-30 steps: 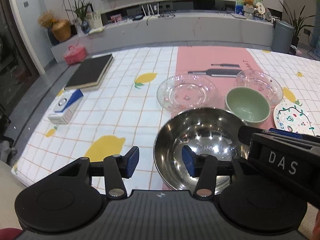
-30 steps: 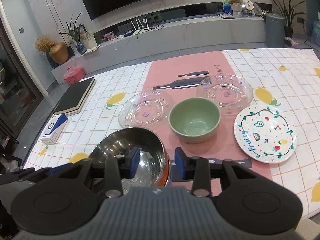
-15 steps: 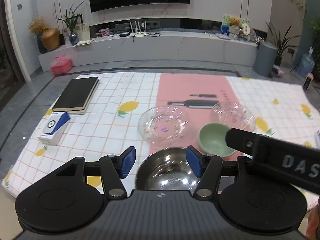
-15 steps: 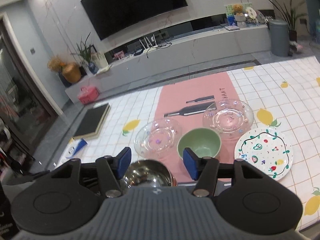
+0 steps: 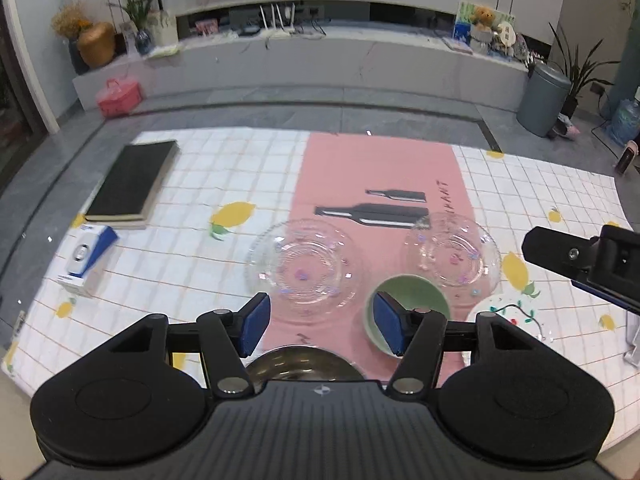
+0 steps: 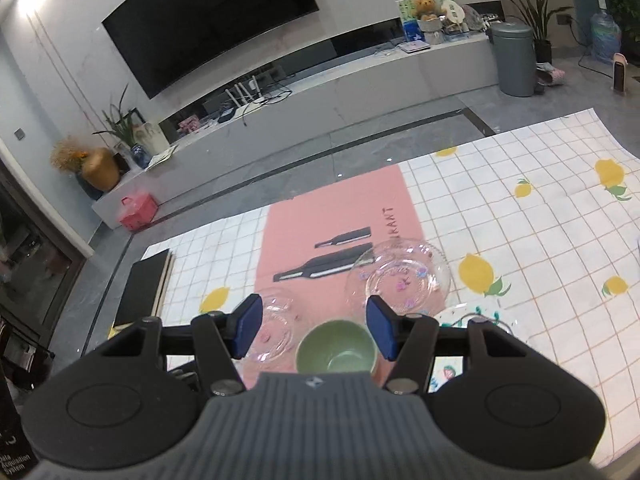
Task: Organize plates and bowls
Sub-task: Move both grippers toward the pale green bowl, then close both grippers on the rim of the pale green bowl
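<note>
Left wrist view: the left gripper (image 5: 320, 326) hangs above the tablecloth (image 5: 192, 248) with its blue pads (image 5: 256, 322) spread wide and nothing between them. Below it, partly hidden by the gripper body, the rim of the steel bowl (image 5: 304, 362) shows at the near edge of the pink runner (image 5: 380, 172). Beyond the pads lie the left glass plate (image 5: 306, 270) and the right glass plate (image 5: 452, 254), well apart, with the green bowl (image 5: 416, 292) between and nearer than both. The painted plate (image 5: 508, 314) sits just right of the green bowl, partly hidden. A black notebook (image 5: 134, 178) and a blue-and-white box (image 5: 86, 256) lie at the cloth's left side. The right gripper (image 5: 588, 262) enters from the right edge. Right wrist view: the right gripper (image 6: 314, 330) is likewise wide open and holds nothing; the green bowl (image 6: 336, 346) appears upright between its fingers, lower down on the runner, with a glass plate on either side and the painted plate (image 6: 460, 316) at right.
</note>
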`<state>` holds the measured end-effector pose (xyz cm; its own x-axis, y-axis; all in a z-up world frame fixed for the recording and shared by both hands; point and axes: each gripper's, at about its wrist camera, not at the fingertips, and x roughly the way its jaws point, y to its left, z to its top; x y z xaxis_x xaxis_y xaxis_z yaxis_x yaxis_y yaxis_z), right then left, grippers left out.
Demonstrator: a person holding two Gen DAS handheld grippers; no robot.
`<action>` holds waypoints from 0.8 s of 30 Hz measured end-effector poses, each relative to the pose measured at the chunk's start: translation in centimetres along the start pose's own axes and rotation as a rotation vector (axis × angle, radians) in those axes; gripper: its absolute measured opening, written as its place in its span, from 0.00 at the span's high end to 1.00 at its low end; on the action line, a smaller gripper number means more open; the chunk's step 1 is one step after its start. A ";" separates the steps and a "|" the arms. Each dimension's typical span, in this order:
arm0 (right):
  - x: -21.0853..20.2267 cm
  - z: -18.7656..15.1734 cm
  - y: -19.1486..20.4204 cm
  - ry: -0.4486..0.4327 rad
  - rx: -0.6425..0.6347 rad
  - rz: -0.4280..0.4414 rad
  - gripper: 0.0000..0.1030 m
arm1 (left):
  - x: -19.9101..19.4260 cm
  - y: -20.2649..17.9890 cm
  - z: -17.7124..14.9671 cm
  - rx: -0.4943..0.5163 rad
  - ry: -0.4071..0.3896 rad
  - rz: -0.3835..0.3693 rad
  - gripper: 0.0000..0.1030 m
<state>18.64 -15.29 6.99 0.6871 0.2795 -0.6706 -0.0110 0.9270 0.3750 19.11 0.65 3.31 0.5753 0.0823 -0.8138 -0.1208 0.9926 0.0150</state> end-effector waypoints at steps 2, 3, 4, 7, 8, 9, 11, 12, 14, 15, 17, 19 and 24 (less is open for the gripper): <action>0.6 -0.9 -0.5 -0.018 -0.020 -0.020 0.44 | 0.6 -0.2 -0.5 -0.013 -0.018 -0.020 0.32; 1.2 -1.7 -1.0 -0.026 -0.019 -0.030 0.44 | 0.9 -0.2 -1.0 -0.018 -0.046 -0.028 0.32; 1.7 -2.4 -1.7 -0.033 -0.008 -0.031 0.44 | 1.3 -0.2 -1.5 -0.012 -0.069 -0.035 0.32; 3.6 -4.3 -3.7 -0.041 0.064 -0.022 0.44 | 2.6 -1.0 -2.4 0.040 -0.084 -0.035 0.32; 4.3 -4.8 -4.3 -0.041 0.095 -0.017 0.45 | 3.0 -1.3 -2.5 0.055 -0.086 -0.036 0.33; 4.9 -5.2 -4.7 -0.039 0.121 -0.011 0.46 | 3.5 -1.6 -2.6 0.065 -0.088 -0.040 0.33; 6.1 -5.8 -5.2 -0.030 0.159 -0.008 0.47 | 4.0 -2.2 -2.5 0.052 -0.108 -0.042 0.34; 6.6 -6.0 -5.3 -0.030 0.168 -0.011 0.48 | 4.3 -2.4 -2.5 0.032 -0.122 -0.048 0.36; 7.3 -6.3 -5.4 -0.038 0.179 -0.022 0.49 | 5.1 -2.7 -2.2 0.000 -0.127 -0.057 0.44; 7.6 -6.4 -5.4 -0.041 0.181 -0.028 0.49 | 5.7 -2.9 -2.1 -0.012 -0.119 -0.060 0.47; 8.3 -6.6 -5.6 -0.042 0.188 -0.048 0.51 | 6.9 -3.0 -2.2 -0.027 -0.090 -0.053 0.49; 9.1 -7.0 -5.7 -0.034 0.191 -0.064 0.61 | 8.2 -3.1 -2.2 -0.036 -0.040 -0.040 0.60; 11.1 -7.9 -6.0 0.036 0.220 -0.056 0.66 | 9.7 -3.7 -2.8 -0.011 0.025 -0.023 0.68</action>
<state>20.62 -15.74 -7.75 0.6561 0.2411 -0.7151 0.1880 0.8655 0.4643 22.93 -2.51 -6.29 0.5576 0.0569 -0.8282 -0.1171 0.9931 -0.0106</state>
